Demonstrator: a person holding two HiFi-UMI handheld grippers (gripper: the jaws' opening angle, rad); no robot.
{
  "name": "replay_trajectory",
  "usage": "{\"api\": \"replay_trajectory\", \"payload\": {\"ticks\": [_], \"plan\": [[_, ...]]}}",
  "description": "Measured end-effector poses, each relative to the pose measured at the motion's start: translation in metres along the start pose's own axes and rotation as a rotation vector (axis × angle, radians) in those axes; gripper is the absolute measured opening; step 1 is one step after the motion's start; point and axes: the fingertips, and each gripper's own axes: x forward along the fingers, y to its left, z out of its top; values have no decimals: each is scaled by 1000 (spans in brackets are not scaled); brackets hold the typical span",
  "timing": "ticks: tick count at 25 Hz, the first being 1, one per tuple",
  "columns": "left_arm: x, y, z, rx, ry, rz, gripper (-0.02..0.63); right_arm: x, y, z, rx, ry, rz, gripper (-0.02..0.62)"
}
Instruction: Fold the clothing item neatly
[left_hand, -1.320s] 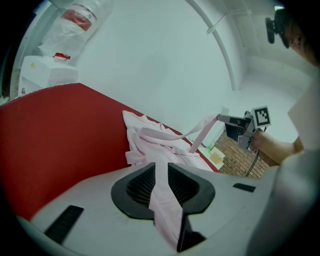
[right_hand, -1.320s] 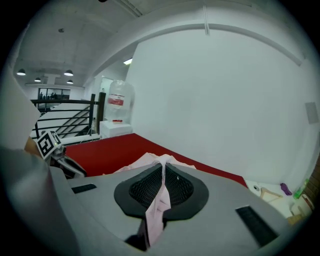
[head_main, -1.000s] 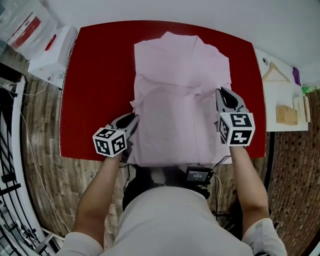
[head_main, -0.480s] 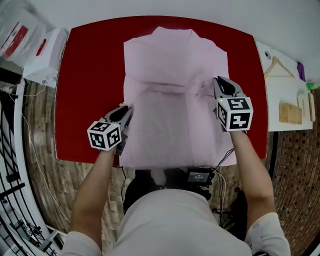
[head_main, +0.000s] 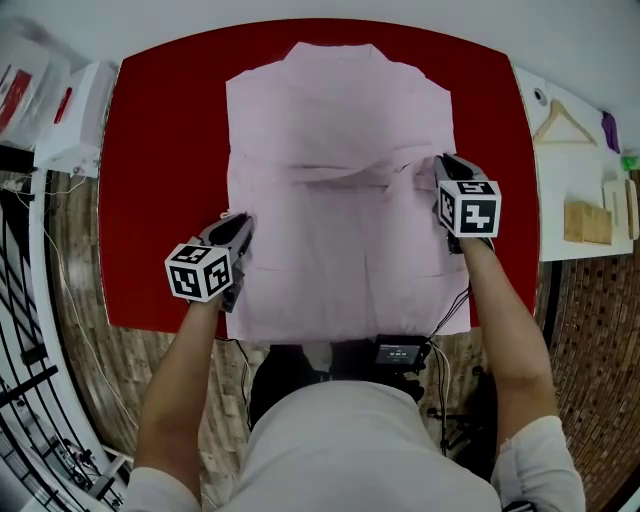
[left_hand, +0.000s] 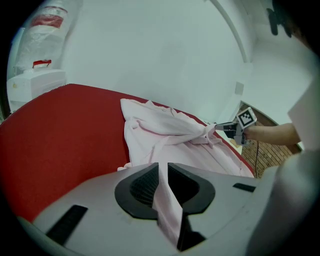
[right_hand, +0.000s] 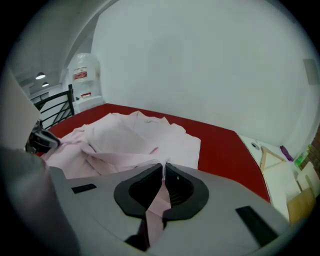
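Observation:
A pale pink shirt (head_main: 335, 150) lies spread on the red table (head_main: 165, 150), collar end far from me, with a raised crease across its middle. My left gripper (head_main: 243, 222) is shut on the shirt's left edge; pink cloth (left_hand: 167, 200) runs between its jaws. My right gripper (head_main: 444, 163) is shut on the right edge at the crease, with cloth (right_hand: 160, 195) pinched between its jaws. The near hem hangs over the table's front edge. In the left gripper view the right gripper (left_hand: 220, 127) shows across the shirt, pulling the fabric taut.
A white box (head_main: 75, 120) and a plastic bag (head_main: 20, 70) sit left of the table. At the right is a white side surface (head_main: 580, 200) with a wooden hanger (head_main: 563, 122) and wooden blocks (head_main: 585, 220). A black railing (head_main: 20, 330) runs along the left.
Both grippers have moved down and toward me with the shirt's edges, the right one more. The cloth has spread flatter and the lifted fold has sunk to a low crease.

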Motion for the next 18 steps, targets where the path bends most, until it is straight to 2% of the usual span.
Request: {"api": "replay_trajectory", "payload": {"ticks": [9, 18], "plan": [[6, 3, -10, -6, 49, 13, 55, 34, -33, -48, 17, 135, -57, 29], [8, 4, -15, -10, 100, -3, 55, 40, -44, -63, 19, 185, -81, 31]]}}
